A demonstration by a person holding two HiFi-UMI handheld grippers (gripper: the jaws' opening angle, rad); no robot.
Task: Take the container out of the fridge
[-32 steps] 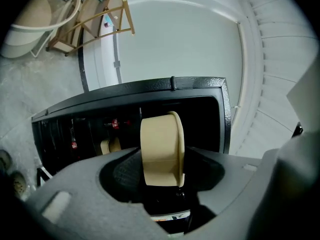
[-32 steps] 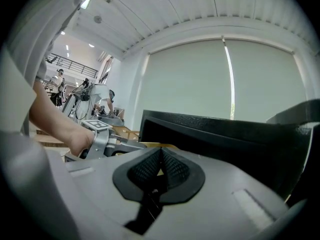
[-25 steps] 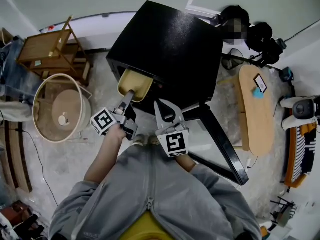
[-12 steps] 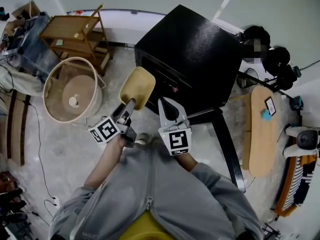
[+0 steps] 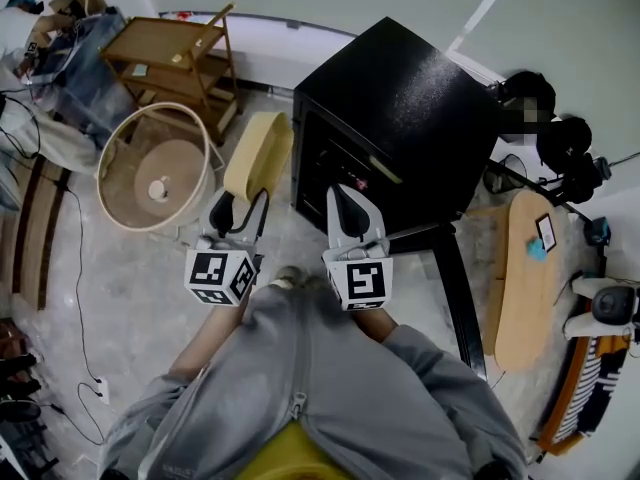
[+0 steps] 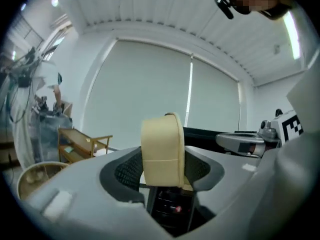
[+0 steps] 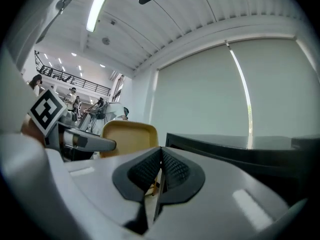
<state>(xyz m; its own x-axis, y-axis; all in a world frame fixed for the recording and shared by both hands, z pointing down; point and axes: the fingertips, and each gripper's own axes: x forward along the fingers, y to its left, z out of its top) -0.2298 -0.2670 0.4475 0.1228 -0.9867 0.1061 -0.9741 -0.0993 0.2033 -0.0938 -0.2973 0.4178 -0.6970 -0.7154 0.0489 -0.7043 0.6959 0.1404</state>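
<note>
Container (image 5: 258, 156) just outside fridge's (image 5: 400, 98) front edge

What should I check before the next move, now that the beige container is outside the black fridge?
1. Beige plastic container clear of the black box-shaped fridge: ok.
2. Left gripper fingers clamped on the container: ok.
3. Container held level: not ok, it stands on its edge.
4. Right gripper free: ok, fingers shut, nothing between them.
5. Fridge door closed: not ok, it is open.
</note>
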